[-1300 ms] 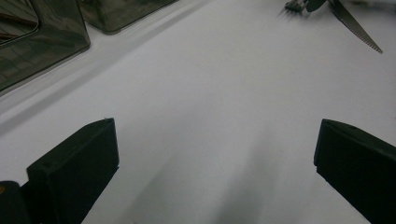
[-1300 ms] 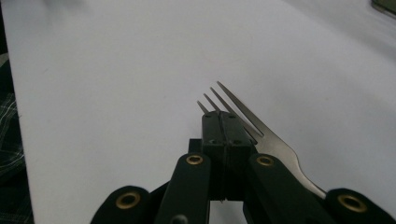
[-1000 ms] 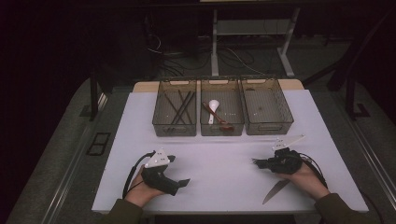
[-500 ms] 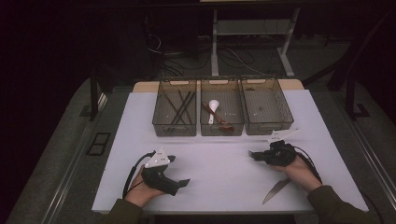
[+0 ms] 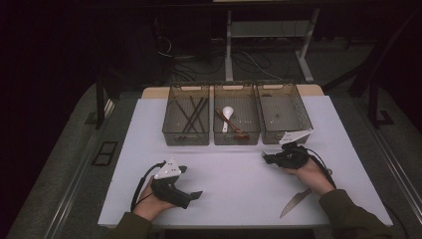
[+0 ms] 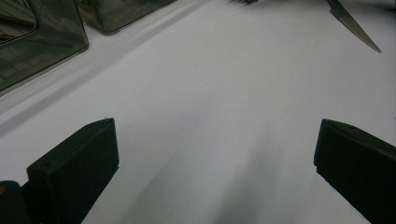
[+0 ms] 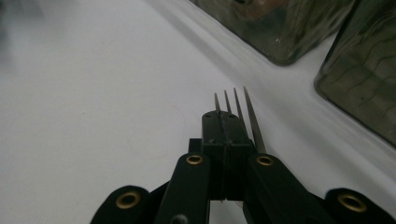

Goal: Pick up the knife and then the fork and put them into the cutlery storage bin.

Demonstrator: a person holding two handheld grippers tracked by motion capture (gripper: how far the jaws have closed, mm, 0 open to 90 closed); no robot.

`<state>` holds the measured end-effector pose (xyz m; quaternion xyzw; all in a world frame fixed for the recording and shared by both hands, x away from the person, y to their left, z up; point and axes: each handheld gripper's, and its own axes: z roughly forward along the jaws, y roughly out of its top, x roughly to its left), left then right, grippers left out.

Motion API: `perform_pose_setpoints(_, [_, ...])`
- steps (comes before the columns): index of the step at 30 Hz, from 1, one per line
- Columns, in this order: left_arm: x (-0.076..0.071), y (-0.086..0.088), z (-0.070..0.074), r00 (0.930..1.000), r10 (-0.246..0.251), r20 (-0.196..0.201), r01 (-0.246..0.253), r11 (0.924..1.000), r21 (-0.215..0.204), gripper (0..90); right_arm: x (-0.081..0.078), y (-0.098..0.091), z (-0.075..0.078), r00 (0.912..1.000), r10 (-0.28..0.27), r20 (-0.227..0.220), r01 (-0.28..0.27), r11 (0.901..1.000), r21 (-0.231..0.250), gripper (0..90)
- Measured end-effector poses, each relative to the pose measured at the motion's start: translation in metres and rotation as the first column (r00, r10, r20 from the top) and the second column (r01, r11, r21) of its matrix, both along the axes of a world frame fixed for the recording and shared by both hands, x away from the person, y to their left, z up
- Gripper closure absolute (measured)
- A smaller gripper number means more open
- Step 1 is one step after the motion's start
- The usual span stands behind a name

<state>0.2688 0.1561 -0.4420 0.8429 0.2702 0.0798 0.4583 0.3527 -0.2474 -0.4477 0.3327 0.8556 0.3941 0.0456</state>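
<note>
So my right gripper is clamped tight on a fork near the desk's right edge, left gripper jaws wide apart.

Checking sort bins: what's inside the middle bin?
The middle bin holds a white spoon and a brown spoon. Its tinted front wall hides the floor nearest the camera.

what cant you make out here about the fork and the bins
- Fork: right gripper view, handle hidden by the shut jaws; tines alone show.
- Fork in the high view: too small, lost in the right gripper.
- Right bin: high view, contents too dim to tell.
- Knife: high view, handle hidden under the forearm.
- Bins: left gripper view, cut by the top edge.
</note>
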Motion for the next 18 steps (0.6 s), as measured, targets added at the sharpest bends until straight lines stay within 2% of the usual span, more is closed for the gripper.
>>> perform_pose_setpoints(6, [0.000, 0.000, 0.000, 1.0000, -0.001, -0.001, 0.001, 1.0000, -0.001, 0.0, 0.003, 0.004, 0.000, 1.0000, 0.007, 0.006, -0.007, 0.9999, -0.014, 88.4])
perform_pose_setpoints(8, [0.000, 0.000, 0.000, 1.0000, 0.000, -0.001, 0.000, 1.0000, -0.002, 0.0, 0.001, 0.002, 0.003, 0.9999, 0.010, 0.003, -0.010, 0.9999, -0.012, 84.4])
perform_pose_setpoints(11, [0.000, 0.001, 0.000, 1.0000, 0.000, -0.001, 0.000, 1.0000, -0.003, 0.0, -0.002, -0.003, 0.010, 0.9999, 0.011, 0.004, -0.011, 0.9999, 0.005, 75.2])
perform_pose_setpoints(13, [0.000, 0.000, 0.000, 1.0000, 0.000, 0.000, 0.000, 1.0000, -0.003, 0.0, -0.004, -0.008, 0.016, 0.9999, 0.006, -0.015, -0.006, 0.9998, 0.017, 67.4])
perform_pose_setpoints(16, [0.000, 0.000, 0.000, 1.0000, -0.001, 0.000, 0.001, 1.0000, -0.003, 0.0, -0.005, -0.016, 0.022, 0.9998, -0.007, -0.018, 0.007, 0.9998, -0.017, 58.4])
perform_pose_setpoints(18, [-0.001, 0.000, 0.000, 1.0000, -0.001, 0.000, 0.001, 1.0000, -0.004, 0.0, -0.005, -0.020, 0.027, 0.9990, -0.020, -0.040, 0.018, 0.9986, -0.050, 51.2])
